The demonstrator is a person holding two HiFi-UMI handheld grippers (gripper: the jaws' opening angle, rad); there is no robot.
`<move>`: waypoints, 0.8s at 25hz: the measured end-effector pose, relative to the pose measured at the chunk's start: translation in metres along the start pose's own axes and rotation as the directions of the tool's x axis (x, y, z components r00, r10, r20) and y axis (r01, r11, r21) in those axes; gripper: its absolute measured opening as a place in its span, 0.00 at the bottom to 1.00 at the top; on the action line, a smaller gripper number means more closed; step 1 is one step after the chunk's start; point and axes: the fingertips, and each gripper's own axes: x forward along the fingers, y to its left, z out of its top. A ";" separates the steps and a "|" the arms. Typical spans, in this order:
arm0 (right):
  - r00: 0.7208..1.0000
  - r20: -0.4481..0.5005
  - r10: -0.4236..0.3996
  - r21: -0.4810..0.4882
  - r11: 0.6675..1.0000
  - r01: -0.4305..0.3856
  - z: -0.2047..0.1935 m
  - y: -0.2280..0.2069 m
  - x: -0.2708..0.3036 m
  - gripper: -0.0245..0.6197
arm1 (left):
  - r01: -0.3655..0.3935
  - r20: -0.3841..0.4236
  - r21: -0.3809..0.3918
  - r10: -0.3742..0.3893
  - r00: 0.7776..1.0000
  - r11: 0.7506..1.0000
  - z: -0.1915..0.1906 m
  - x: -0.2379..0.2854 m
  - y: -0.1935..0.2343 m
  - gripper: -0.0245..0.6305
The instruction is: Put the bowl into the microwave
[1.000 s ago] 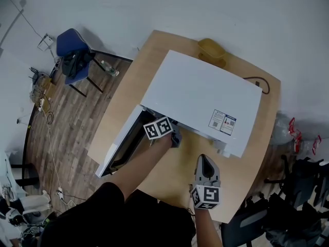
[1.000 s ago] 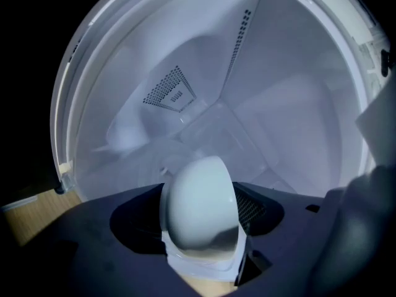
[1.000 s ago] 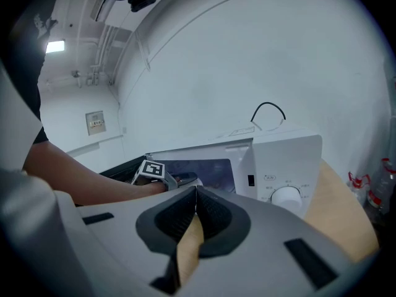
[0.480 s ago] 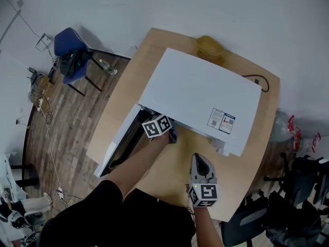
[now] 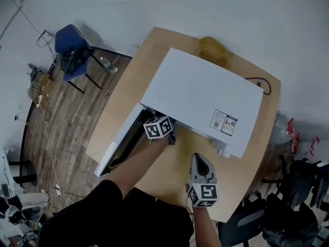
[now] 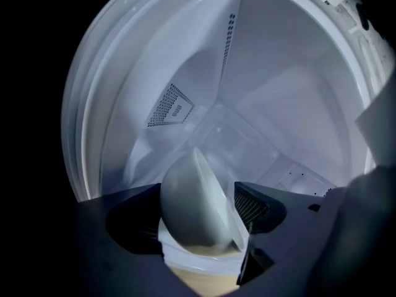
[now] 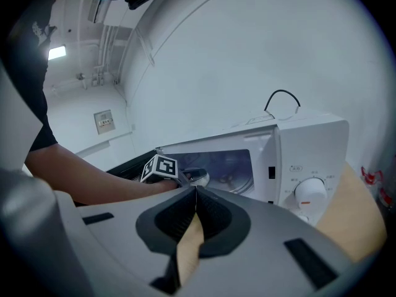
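Note:
The white bowl (image 6: 198, 209) stands tilted on its side between the jaws of my left gripper (image 6: 198, 193), just inside the lit cavity of the white microwave (image 5: 200, 96). Its base leans toward the left jaw and its rim faces the right pad (image 6: 250, 206), with a slim gap there. The jaws stand wide. In the head view, my left gripper (image 5: 169, 134) reaches into the microwave's mouth beside the open door (image 5: 121, 143). The right gripper view shows the bowl (image 7: 197, 178) at the cavity's threshold. My right gripper (image 5: 199, 159) hovers over the table, shut and empty.
The microwave sits on a round wooden table (image 5: 175, 174). A yellow container (image 5: 212, 49) stands behind it and a black cable (image 5: 257, 82) runs off its back right. A blue chair (image 5: 72, 48) stands on the floor to the far left.
My left gripper has edged a little deeper into the microwave's mouth. The right gripper has drifted slightly left and toward me.

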 end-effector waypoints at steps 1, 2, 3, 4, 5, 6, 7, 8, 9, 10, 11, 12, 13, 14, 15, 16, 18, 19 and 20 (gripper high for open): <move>1.000 -0.002 -0.003 0.002 1.000 0.003 -0.001 0.000 -0.001 0.13 | -0.005 -0.009 0.008 0.005 1.000 1.000 -0.002 -0.001 0.001 0.54; 1.000 -0.005 -0.005 0.003 1.000 0.005 -0.002 0.000 -0.001 0.13 | -0.013 -0.018 0.011 0.013 1.000 1.000 -0.005 -0.002 0.003 0.54; 1.000 -0.008 -0.007 0.006 1.000 0.007 -0.004 0.000 -0.002 0.13 | -0.022 -0.023 0.004 0.022 1.000 1.000 -0.008 -0.003 0.005 0.54; 1.000 -0.011 -0.007 0.008 1.000 0.007 -0.006 0.001 -0.003 0.13 | -0.027 -0.021 -0.011 0.027 0.999 1.000 -0.010 -0.005 0.007 0.54; 1.000 -0.015 -0.006 0.008 1.000 0.006 -0.007 0.002 -0.004 0.13 | -0.027 -0.016 -0.028 0.027 1.000 0.999 -0.011 -0.007 0.008 0.54; 1.000 -0.018 -0.003 0.007 1.000 0.003 -0.008 0.004 -0.004 0.13 | -0.024 -0.013 -0.041 0.023 1.000 0.999 -0.012 -0.008 0.008 0.54; 1.000 -0.021 0.000 0.005 1.000 0.000 -0.009 0.006 -0.005 0.13 | -0.020 -0.012 -0.046 0.019 1.000 0.999 -0.012 -0.008 0.008 0.54; 1.000 -0.023 0.002 0.004 1.000 -0.002 -0.010 0.008 -0.005 0.13 | -0.017 -0.015 -0.044 0.016 1.000 0.999 -0.012 -0.008 0.007 0.54; 1.000 -0.025 0.004 0.002 1.000 -0.004 -0.010 0.010 -0.005 0.13 | -0.015 -0.022 -0.037 0.014 1.000 0.999 -0.013 -0.007 0.006 0.55; 1.000 -0.027 0.005 0.001 1.000 -0.005 -0.011 0.012 -0.006 0.13 | -0.013 -0.030 -0.026 0.012 0.999 1.000 -0.014 -0.007 0.004 0.55; 1.000 -0.028 0.006 0.000 1.000 -0.006 -0.011 0.014 -0.006 0.13 | -0.007 -0.040 -0.018 0.006 0.999 1.000 -0.015 -0.006 0.002 0.55; 1.000 -0.029 0.007 0.001 1.000 -0.007 -0.012 0.015 -0.006 0.13 | 0.005 -0.049 -0.019 -0.006 0.999 1.000 -0.017 -0.005 -0.001 0.55; 1.000 -0.029 0.009 0.004 1.000 -0.009 -0.013 0.017 -0.007 0.13 | 0.018 -0.058 -0.028 -0.020 0.998 0.999 -0.020 -0.005 -0.004 0.55; 1.000 -0.028 0.014 0.007 1.000 -0.014 -0.014 0.019 -0.007 0.13 | 0.029 -0.065 -0.035 -0.032 0.997 0.999 -0.022 -0.005 -0.006 0.55; 0.999 -0.026 0.020 0.009 1.000 -0.020 -0.014 0.021 -0.007 0.13 | 0.036 -0.070 -0.036 -0.038 0.997 0.999 -0.023 -0.005 -0.008 0.55; 0.999 -0.024 0.026 0.010 1.000 -0.026 -0.014 0.022 -0.008 0.13 | 0.040 -0.072 -0.032 -0.042 0.996 0.999 -0.023 -0.006 -0.009 0.56; 0.999 -0.017 0.034 0.007 0.999 -0.034 -0.011 0.025 -0.011 0.13 | 0.039 -0.076 -0.025 -0.041 0.996 0.999 -0.024 -0.007 -0.010 0.56; 0.999 -0.013 0.035 0.005 0.999 -0.035 -0.010 0.026 -0.012 0.13 | 0.036 -0.079 -0.021 -0.037 0.996 0.999 -0.024 -0.008 -0.008 0.56; 0.999 -0.011 0.033 0.004 0.999 -0.033 -0.009 0.026 -0.013 0.13 | 0.033 -0.081 -0.014 -0.034 0.996 0.999 -0.025 -0.008 -0.008 0.56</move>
